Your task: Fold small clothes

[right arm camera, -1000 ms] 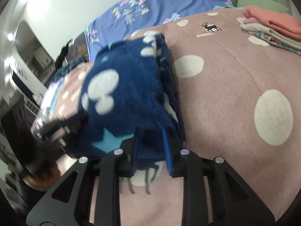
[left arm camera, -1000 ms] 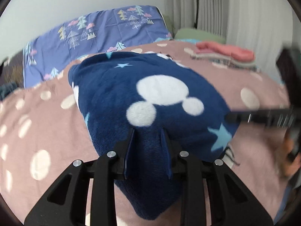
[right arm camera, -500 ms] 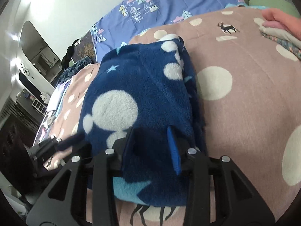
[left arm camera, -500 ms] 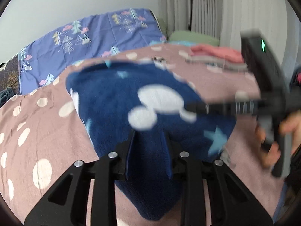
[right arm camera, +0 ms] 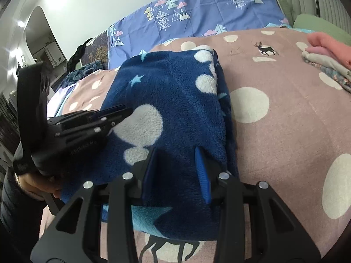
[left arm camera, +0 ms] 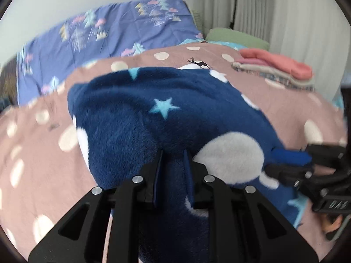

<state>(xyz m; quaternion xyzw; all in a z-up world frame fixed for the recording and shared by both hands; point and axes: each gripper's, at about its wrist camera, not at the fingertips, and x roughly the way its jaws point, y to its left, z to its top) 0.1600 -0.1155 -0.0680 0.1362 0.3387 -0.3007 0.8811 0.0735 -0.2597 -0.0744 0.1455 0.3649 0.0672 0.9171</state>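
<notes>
A navy fleece garment with white blobs and light-blue stars lies folded over on the pink dotted bedspread. My left gripper is shut on a bunched fold of it at its near edge. In the right wrist view the same garment lies in front of my right gripper, whose jaws stand apart with fleece between them, not pinched. The left gripper shows there at the garment's left side. The right gripper shows at the right of the left wrist view.
A stack of folded clothes with a coral piece on top sits far right on the bed; it also shows in the right wrist view. A blue tree-print pillow and a green cushion lie at the head.
Both grippers carried the garment's near edge forward over itself. My right gripper's jaws opened wider around the fleece. The left gripper stayed shut on its fold.
</notes>
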